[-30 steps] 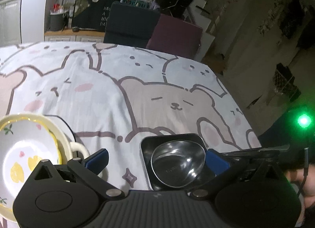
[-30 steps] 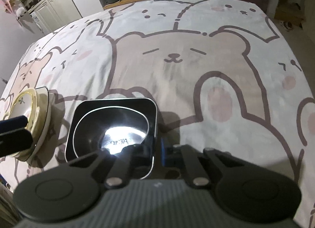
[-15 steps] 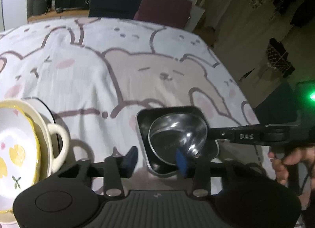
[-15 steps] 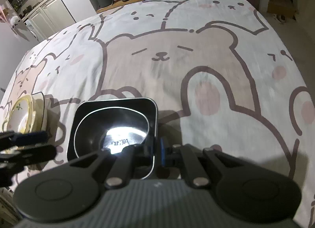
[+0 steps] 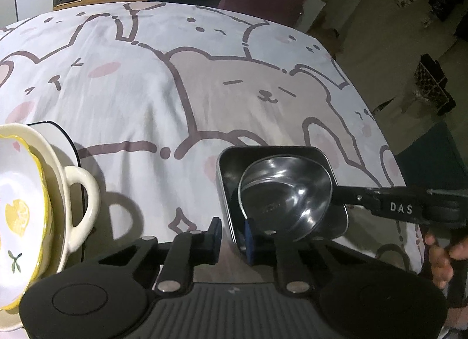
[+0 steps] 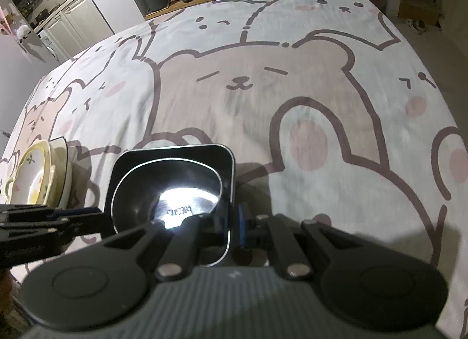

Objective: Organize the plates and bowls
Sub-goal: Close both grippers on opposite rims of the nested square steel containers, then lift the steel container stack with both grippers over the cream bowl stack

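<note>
The steel bowl (image 5: 285,192) sits inside the square tin (image 5: 223,175) on the tablecloth (image 5: 175,90). The right gripper (image 6: 232,222) pinches the tin's right wall. The left gripper (image 5: 232,232) has just been closing around the near-left corner, though contact is unclear. Left of the tin, the ceramic dishes (image 5: 32,187) are already stacked. The metal pair apparently still needs moving.

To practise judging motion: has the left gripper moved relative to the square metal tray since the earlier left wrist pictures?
Yes. The left gripper has come down to the square metal tray, its jaws just closing astride the tray's near-left wall.
</note>
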The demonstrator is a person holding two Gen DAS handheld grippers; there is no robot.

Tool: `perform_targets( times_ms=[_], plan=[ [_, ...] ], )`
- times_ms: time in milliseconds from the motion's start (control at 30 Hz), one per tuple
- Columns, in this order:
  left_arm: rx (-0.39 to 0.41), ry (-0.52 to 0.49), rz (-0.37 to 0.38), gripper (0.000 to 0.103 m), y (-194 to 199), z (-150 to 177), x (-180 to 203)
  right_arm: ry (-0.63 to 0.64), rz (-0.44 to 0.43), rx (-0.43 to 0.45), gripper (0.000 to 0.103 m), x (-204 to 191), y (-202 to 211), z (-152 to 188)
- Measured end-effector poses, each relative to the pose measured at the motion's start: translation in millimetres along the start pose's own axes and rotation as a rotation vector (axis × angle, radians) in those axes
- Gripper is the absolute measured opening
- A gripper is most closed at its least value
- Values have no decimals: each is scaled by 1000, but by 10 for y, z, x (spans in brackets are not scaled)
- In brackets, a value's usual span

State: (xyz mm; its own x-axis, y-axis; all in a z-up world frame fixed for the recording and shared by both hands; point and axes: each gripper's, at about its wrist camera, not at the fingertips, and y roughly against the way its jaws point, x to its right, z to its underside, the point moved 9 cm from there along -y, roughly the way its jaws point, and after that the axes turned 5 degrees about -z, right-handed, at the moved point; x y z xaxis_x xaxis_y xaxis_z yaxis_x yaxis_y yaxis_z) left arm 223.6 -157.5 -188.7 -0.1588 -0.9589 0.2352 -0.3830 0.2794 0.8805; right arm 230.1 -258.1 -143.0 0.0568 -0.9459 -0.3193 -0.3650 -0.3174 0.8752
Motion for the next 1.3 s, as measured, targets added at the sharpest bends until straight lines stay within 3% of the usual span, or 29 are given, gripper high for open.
perform_targets(
  times_ms=[300, 467, 833, 1067, 1300],
  plan=[
    [-27, 38, -12, 16, -149, -14, -53, -48, -33, -3, 7, 24, -13, 12],
    [-19, 52, 6, 8, -177, -36, -41, -27, -21, -21, 5, -8, -81, 50],
    [-4, 62, 11, 6, -166, -50, -58, -26, -11, 23, 5, -21, -88, 58],
    [37, 57, 30, 6, -6, -105, -10, 13, 23, 32, 5, -81, -3, 58],
    [116, 29, 58, 6, 367, -201, 120, -5, 16, 124, 5, -131, 359, -13]
  ],
)
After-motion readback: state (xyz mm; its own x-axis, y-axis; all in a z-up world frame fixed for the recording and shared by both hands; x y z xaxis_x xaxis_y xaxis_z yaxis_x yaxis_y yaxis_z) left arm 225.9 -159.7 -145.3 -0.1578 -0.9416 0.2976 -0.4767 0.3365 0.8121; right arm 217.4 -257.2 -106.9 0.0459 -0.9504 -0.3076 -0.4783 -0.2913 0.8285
